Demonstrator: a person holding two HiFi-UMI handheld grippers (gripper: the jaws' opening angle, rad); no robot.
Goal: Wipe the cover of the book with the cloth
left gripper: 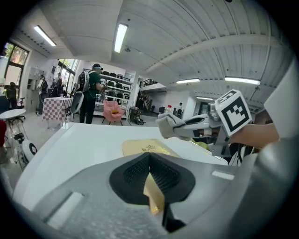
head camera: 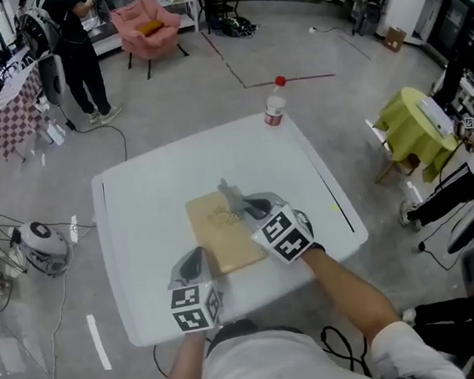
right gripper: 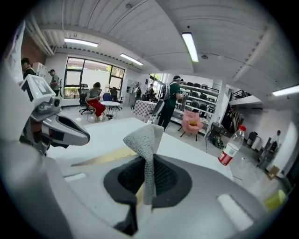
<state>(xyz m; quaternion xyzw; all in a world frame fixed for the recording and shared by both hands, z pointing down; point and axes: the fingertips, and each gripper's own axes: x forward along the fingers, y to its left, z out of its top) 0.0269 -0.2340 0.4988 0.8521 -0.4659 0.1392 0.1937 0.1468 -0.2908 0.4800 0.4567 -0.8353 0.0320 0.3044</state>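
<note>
A tan book (head camera: 222, 232) with a gold emblem lies flat in the middle of the white table (head camera: 154, 201). My left gripper (head camera: 201, 261) is at the book's near left corner and shut on its edge; the gold cover edge (left gripper: 152, 189) shows between the black pads in the left gripper view. My right gripper (head camera: 243, 209) is over the book's right half, shut on a grey knitted cloth (head camera: 230, 193). The cloth (right gripper: 145, 140) stands up out of the jaws in the right gripper view, with the book (right gripper: 105, 157) beyond it. Whether the cloth touches the cover is unclear.
A plastic bottle (head camera: 274, 107) with a red cap stands at the table's far edge. On the floor around are cables, a pink armchair (head camera: 147, 27), a standing person (head camera: 79, 49) and a yellow-green covered table (head camera: 412, 128) to the right.
</note>
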